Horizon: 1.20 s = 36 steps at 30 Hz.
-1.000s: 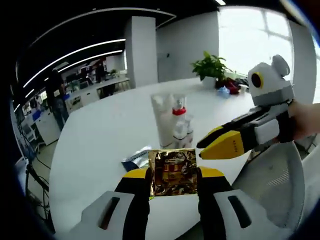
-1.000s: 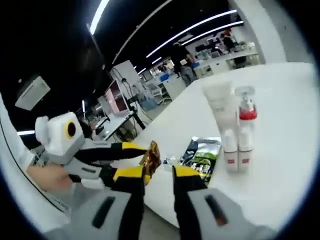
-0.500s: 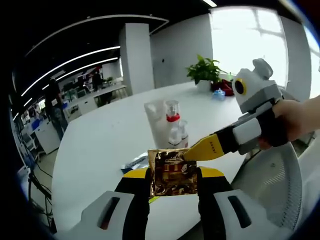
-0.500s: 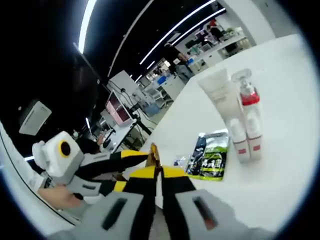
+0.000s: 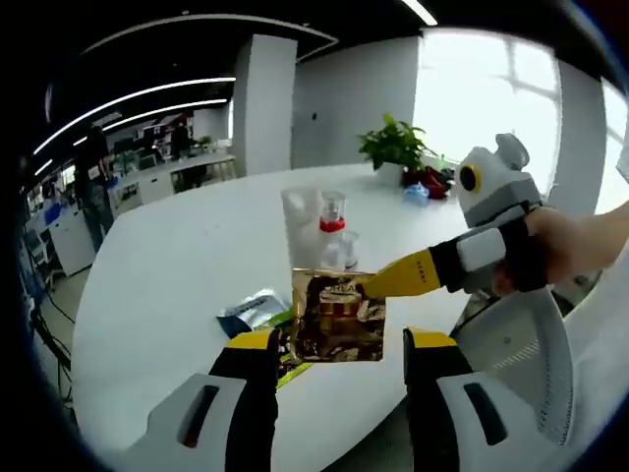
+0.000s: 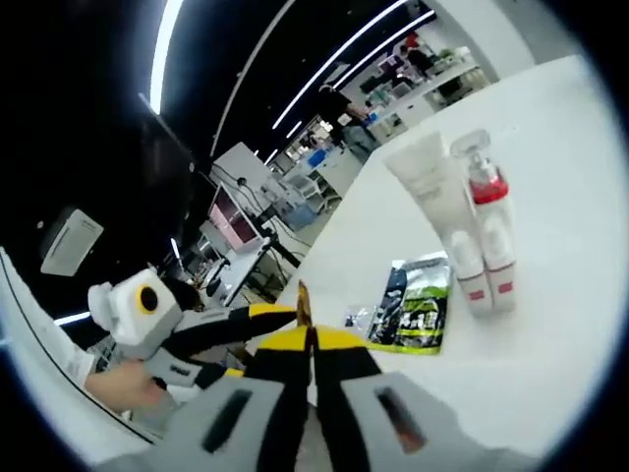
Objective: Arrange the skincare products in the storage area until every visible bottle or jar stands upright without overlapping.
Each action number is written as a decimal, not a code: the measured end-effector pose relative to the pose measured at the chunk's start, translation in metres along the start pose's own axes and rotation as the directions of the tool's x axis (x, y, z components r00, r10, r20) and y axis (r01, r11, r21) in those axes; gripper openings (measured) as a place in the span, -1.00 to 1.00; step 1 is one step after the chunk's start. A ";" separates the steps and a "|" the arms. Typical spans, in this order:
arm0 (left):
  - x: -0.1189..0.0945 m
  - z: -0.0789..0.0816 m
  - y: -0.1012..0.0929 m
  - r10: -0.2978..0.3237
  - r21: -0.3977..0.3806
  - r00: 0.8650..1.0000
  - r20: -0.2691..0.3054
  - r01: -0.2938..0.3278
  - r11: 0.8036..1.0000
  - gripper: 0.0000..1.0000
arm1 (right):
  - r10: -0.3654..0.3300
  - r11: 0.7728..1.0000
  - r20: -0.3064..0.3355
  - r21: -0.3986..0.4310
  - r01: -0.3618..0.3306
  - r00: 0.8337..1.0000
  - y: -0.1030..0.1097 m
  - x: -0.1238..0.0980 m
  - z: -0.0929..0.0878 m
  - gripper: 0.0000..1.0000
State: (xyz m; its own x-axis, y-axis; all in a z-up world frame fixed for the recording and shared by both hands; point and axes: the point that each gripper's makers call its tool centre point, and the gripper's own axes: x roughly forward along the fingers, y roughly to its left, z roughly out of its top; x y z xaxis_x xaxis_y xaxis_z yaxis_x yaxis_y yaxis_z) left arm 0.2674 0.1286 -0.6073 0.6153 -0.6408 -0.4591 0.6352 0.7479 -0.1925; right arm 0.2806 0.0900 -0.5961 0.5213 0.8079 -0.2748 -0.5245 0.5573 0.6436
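Gold foil sachet [image 5: 339, 317] nearest, held above table edge between yellow-tipped jaws of left gripper [image 5: 339, 342], jaws spread, gaps either side of sachet. Right gripper [image 5: 378, 285] enters from right, jaws pressed together on sachet's upper right corner; in right gripper view right gripper [image 6: 310, 339] pinches sachet [image 6: 303, 305] edge-on, left gripper [image 6: 260, 315] just beside. Behind on white table [image 5: 177, 285]: green-black packet [image 6: 421, 317] lying flat. Further back, white tube [image 6: 425, 182], red-collared pump bottle [image 6: 484, 192], two small white bottles [image 6: 482, 275] standing upright, clustered touching. Potted plant [image 5: 396, 145] far across table.
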 end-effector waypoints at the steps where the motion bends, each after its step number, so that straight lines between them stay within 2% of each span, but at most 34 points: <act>1: 0.000 0.000 0.000 -0.011 -0.006 1.000 -0.001 0.011 1.000 -0.04 | 0.003 1.000 -0.002 -0.001 -0.003 1.000 0.000 0.000 0.001 -0.98; 3: -0.001 -0.005 0.001 -0.094 -0.082 0.995 -0.016 0.092 0.992 -0.06 | 0.010 1.000 -0.001 -0.002 -0.010 1.000 0.000 0.000 0.002 -0.98; 4: -0.001 -0.005 0.002 -0.111 -0.099 0.994 -0.012 0.110 0.989 -0.07 | 0.014 1.000 -0.003 -0.001 -0.014 1.000 0.001 0.001 0.002 -0.98; 5: -0.002 -0.005 0.002 -0.133 -0.149 0.991 -0.001 0.131 0.980 -0.08 | 0.021 1.000 -0.006 -0.002 -0.021 1.000 0.002 0.002 0.003 -0.98; 8: -0.003 0.000 0.008 -0.160 -0.246 0.986 0.053 0.168 0.954 -0.11 | 0.037 0.999 -0.016 -0.012 -0.038 0.999 0.005 0.004 0.003 -0.98; 9: -0.003 0.001 0.012 -0.152 -0.270 0.986 0.067 0.165 0.949 -0.13 | 0.042 0.999 -0.019 -0.014 -0.042 0.999 0.006 0.005 0.003 -0.98; 13: -0.003 -0.005 0.018 -0.171 -0.278 0.984 0.058 0.181 0.943 -0.26 | 0.059 0.998 -0.025 -0.017 -0.060 0.998 0.008 0.010 0.005 -0.98; 15: -0.003 -0.005 0.017 -0.196 -0.313 0.978 0.071 0.209 0.926 -0.30 | 0.065 0.998 -0.029 -0.019 -0.066 0.997 0.009 0.013 0.006 -0.98; 17: -0.002 -0.004 0.019 -0.208 -0.369 0.973 0.101 0.231 0.900 -0.32 | 0.071 0.997 -0.036 -0.024 -0.072 0.997 0.011 0.017 0.006 -0.98; 21: -0.002 -0.007 0.029 -0.201 -0.408 0.973 0.110 0.228 0.884 -0.41 | 0.077 0.996 -0.046 -0.030 -0.079 0.996 0.013 0.024 0.007 -0.98; 25: -0.005 -0.006 0.036 -0.202 -0.448 0.970 0.135 0.242 0.860 -0.73 | 0.076 0.996 -0.057 -0.042 -0.079 0.995 0.012 0.030 0.008 -0.98; 27: -0.005 -0.005 0.041 -0.196 -0.455 0.970 0.144 0.241 0.857 -0.84 | 0.071 0.996 -0.063 -0.048 -0.074 0.995 0.010 0.034 0.008 -0.98; 29: -0.005 -0.006 0.044 -0.191 -0.465 0.972 0.141 0.235 0.854 -0.86 | 0.063 0.996 -0.068 -0.053 -0.067 0.996 0.009 0.038 0.008 -0.98; 34: -0.006 -0.009 0.056 -0.164 -0.496 0.977 0.139 0.212 0.842 -1.00 | -0.003 0.989 -0.107 -0.147 -0.013 0.994 0.000 0.051 0.008 -0.98; 36: -0.007 -0.012 0.060 -0.154 -0.525 0.979 0.133 0.201 0.827 -1.00 | -0.031 0.977 -0.124 -0.214 0.004 0.992 -0.002 0.058 0.008 -0.98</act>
State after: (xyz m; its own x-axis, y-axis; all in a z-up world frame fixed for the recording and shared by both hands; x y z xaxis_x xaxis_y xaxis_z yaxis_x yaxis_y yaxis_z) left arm 0.2961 0.1799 -0.6262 0.5664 -0.7657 -0.3047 0.4040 0.5803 -0.7071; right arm 0.3169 0.1343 -0.6076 0.4501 0.8077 -0.3808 -0.6543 0.5885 0.4749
